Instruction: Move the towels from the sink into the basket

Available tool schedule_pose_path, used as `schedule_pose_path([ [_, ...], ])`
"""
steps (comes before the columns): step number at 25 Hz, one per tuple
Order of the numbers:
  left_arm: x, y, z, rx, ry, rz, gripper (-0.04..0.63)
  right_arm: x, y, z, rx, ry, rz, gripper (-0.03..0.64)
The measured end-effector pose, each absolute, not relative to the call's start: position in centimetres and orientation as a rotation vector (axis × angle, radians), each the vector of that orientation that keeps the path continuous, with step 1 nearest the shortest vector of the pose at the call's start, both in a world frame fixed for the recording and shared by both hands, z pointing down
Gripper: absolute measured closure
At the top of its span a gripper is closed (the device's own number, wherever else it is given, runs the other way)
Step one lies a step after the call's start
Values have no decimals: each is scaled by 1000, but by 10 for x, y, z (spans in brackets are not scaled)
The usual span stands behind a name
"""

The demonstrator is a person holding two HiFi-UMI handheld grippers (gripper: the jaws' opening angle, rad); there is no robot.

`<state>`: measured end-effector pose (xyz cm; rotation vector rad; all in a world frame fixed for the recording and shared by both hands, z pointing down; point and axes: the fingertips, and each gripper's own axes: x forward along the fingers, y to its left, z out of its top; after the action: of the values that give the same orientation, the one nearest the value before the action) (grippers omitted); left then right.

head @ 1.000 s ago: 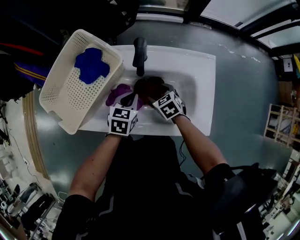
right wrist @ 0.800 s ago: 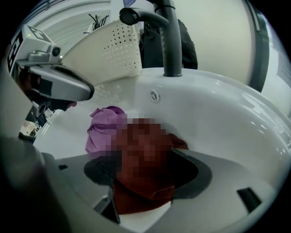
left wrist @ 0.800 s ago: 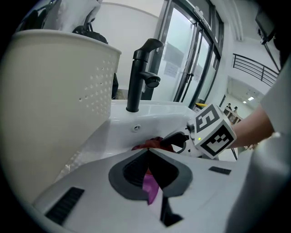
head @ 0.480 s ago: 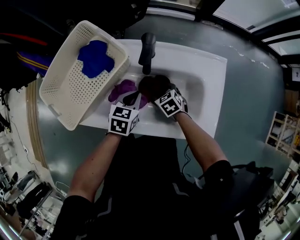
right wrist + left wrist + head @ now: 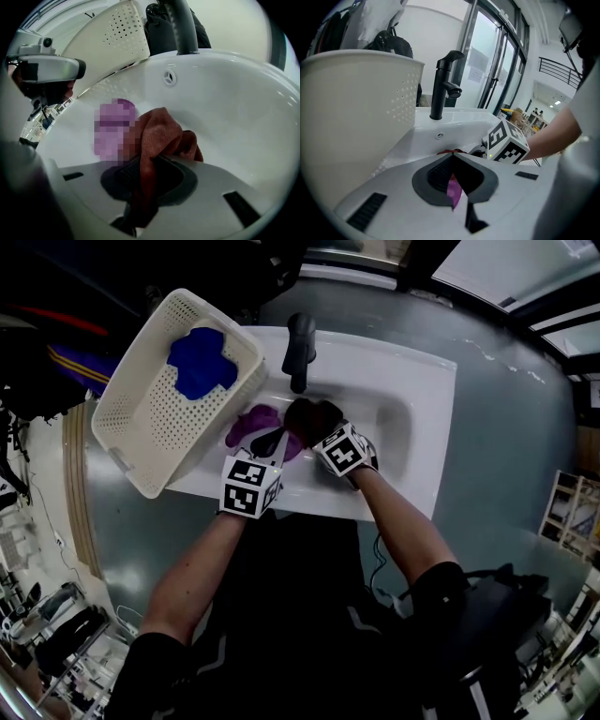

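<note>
In the white sink we see two towels. At its ten o'clock the basket overlaps the rim and holds a blue towel. The right gripper has just been closing and now clamps the brown towel. The left gripper is pinched on the purple towel, which it partly hides.

Glossy sink; perforated plastic basket; fuzzy cloth brown towel, purple towel.
</note>
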<state>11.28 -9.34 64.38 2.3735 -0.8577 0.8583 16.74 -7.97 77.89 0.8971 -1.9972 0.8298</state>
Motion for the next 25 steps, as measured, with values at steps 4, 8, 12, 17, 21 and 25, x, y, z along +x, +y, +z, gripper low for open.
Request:
schedule_pose_path([
  [4, 115, -92, 628, 2386, -871, 827, 588, 172, -80, 767, 927, -2008, 832, 541],
  [8, 118, -91, 607, 2407, -856, 791, 588, 178, -80, 743, 984, -2026, 835, 541],
  [12, 123, -98, 571, 2476, -825, 717, 588, 190, -87, 707, 1083, -2046, 825, 541],
  [17, 121, -103, 531, 2532, -791, 594, 588, 199, -93, 655, 1201, -2083, 772, 541],
  [21, 113, -106, 509, 2580, -772, 560, 588, 196, -97, 622, 1269, -2103, 716, 541],
  [25, 106, -106, 487, 2619, -776, 519, 588, 187, -98, 590, 1315, -2130, 673, 541],
])
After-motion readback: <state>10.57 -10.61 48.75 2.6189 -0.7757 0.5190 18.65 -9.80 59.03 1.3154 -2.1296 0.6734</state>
